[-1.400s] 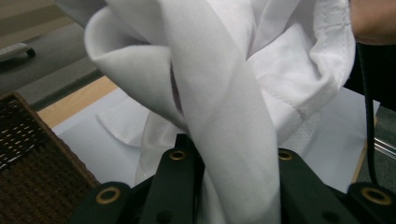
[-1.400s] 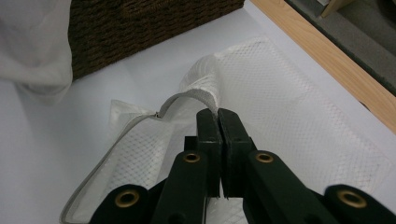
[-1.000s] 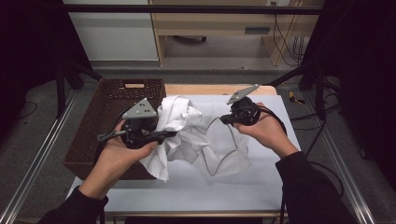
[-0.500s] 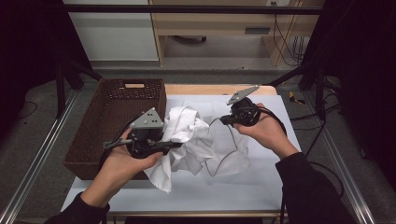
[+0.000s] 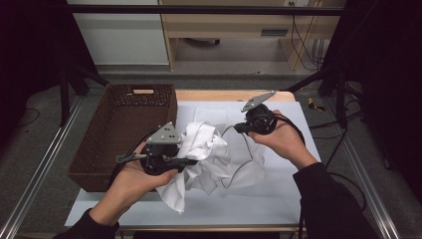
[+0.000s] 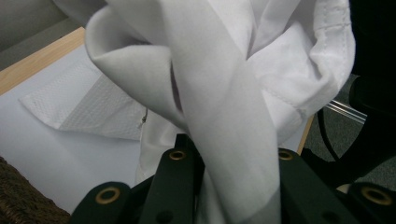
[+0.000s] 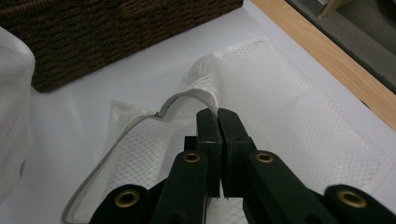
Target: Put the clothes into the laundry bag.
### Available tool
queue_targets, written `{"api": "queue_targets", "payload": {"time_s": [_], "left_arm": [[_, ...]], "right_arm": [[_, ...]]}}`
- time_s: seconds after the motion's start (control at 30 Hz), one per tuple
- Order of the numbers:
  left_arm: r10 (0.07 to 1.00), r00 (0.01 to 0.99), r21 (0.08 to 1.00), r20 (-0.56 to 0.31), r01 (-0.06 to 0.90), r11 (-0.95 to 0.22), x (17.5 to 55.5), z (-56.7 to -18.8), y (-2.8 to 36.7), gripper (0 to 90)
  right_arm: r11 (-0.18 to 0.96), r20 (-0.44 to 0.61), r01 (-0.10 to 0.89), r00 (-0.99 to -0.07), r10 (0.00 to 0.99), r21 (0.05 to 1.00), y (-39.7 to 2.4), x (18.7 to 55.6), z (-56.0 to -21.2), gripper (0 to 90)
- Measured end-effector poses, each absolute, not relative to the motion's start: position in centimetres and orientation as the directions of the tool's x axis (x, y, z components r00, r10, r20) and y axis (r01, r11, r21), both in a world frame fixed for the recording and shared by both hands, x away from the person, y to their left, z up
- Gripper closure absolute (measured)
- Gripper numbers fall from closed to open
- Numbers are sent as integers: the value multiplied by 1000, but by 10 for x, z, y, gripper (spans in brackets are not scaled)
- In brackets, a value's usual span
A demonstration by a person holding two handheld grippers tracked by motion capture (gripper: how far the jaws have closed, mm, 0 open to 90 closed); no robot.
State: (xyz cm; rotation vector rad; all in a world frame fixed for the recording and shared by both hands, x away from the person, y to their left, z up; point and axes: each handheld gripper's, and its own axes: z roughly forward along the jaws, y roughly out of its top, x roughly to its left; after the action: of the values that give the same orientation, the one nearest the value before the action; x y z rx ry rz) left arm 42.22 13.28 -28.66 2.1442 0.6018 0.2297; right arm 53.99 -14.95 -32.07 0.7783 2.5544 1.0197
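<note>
My left gripper (image 5: 191, 161) is shut on a crumpled white cloth (image 5: 204, 144), held just above the table near the basket's right side. In the left gripper view the cloth (image 6: 224, 93) drapes between and over the jaws of that gripper (image 6: 231, 158). A white mesh bag (image 5: 246, 169) with a grey zip edge lies on the table to the right of the cloth. My right gripper (image 5: 236, 128) is shut on the bag's zip edge and lifts it. The right gripper view shows its jaws (image 7: 218, 114) pinching the rim of the mesh bag (image 7: 289, 116).
A brown wicker basket (image 5: 94, 134) stands on the table's left side, also seen as the basket (image 7: 116, 28) in the right gripper view. White sheeting (image 5: 278, 199) covers the table. A wooden table edge (image 5: 224, 94) runs along the far side. Metal rails flank the table.
My left gripper has shifted a little toward the near edge and right, carrying the white cloth closer to the mesh bag. The right gripper has kept still.
</note>
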Motion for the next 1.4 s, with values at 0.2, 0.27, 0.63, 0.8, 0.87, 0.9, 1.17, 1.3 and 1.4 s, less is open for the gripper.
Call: {"api": "queue_targets", "payload": {"time_s": [0.2,0.27,0.63,0.8,0.87,0.9,1.17,1.3,1.4], "left_arm": [[491,870,790,-52,337,-513,421,-290,130,780],[488,871,787,-52,337,-517,421,-291,129,780],[479,876,771,-59,345,-535,426,-300,121,780],[464,884,767,-62,339,-544,424,-301,117,780],[462,885,766,-59,337,-547,424,-301,116,779],[460,886,766,-58,335,-548,423,-301,116,779],[442,894,754,-67,336,-564,421,-304,110,779],[442,894,741,-69,343,-578,425,-312,104,779],[438,895,730,-81,353,-585,430,-319,100,779]], "right_arm": [[609,-64,373,-817,573,700,-149,540,-321,888],[606,-60,378,-814,578,700,-148,540,-321,888],[609,-61,374,-817,573,700,-148,541,-321,888],[611,-62,375,-817,573,697,-148,541,-322,888],[610,-60,376,-818,572,698,-148,541,-322,888],[609,-59,378,-816,575,697,-148,541,-322,888],[609,-57,379,-818,573,696,-147,540,-322,888],[612,-58,374,-821,568,697,-147,541,-323,888],[615,-61,373,-822,567,694,-148,541,-323,888]]}}
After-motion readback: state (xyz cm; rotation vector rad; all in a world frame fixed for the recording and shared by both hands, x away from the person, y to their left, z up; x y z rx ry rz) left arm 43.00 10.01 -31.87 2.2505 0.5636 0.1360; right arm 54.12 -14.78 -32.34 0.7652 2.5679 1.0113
